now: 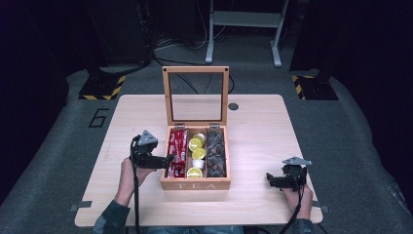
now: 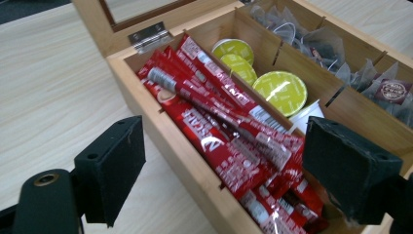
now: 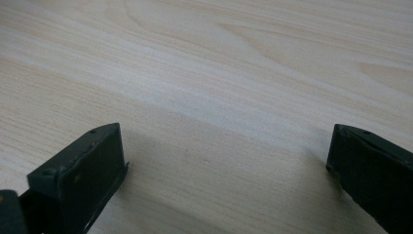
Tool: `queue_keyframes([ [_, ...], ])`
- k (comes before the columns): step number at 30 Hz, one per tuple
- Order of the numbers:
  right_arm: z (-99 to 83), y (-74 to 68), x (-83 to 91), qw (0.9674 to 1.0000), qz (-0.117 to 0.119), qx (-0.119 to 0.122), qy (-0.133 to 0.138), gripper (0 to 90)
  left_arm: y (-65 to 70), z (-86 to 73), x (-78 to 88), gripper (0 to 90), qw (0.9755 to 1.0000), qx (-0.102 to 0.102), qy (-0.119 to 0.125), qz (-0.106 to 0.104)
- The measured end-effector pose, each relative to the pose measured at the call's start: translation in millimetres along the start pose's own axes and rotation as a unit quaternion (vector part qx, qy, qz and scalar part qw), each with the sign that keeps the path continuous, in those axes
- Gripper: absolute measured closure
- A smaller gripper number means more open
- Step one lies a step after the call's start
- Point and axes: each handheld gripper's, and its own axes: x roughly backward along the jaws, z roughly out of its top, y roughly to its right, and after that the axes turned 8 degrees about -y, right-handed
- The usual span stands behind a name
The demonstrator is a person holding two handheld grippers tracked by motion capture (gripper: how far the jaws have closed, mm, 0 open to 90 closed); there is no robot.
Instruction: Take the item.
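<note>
1. High view, nearest edge: forearms and hands at the bottom, each gripping a claw above the desk.
2. Left claw at the left wall of the wooden box, tips at the left compartment rim. Released, nothing pinched.
3. Right claw low over bare desk, well apart from the box, on its right. Released, nothing held.
4. Box marked "TEA" on the front wall, near the desk's middle; glass-paned lid standing upright on rear hinges.
5. Three compartments: red sachets left, yellow-lidded capsules centre, dark tea bags right.
6. Small dark round disc on the desk beyond the box, to the right of the lid.
7. Left gripper view, nearest: two black jaws spread wide at the bottom corners, one over bare desk outside the box wall, the other over the box interior. No contact with any sachet discernible.
8. Red sachets lying lengthwise and overlapping in the compartment between the jaws; yellow-lidded capsules behind the divider; tea bags in the far compartment. Metal hinge at the rear corner.
9. Right gripper view, nearest: two black jaws spread wide, bare desk between and beyond them.
</note>
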Motion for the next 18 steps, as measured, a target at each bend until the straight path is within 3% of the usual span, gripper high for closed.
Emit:
queue_keyframes([
  [6,0.0,0.0,0.0,1.0,0.0,0.0,0.0,0.0,3.8,12.9,-13.8,24.3,0.9997,-0.006,-0.018,-0.013],
  [9,0.0,-0.1,-0.1,1.0,-0.002,-0.003,0.001,0.0,4.7,16.1,-20.8,27.7,0.9993,-0.014,-0.034,-0.008],
  [18,0.0,-0.1,-0.1,1.0,-0.002,-0.003,0.001,0.0,3.4,22.1,-33.1,38.8,0.9985,-0.007,-0.053,-0.013],
])
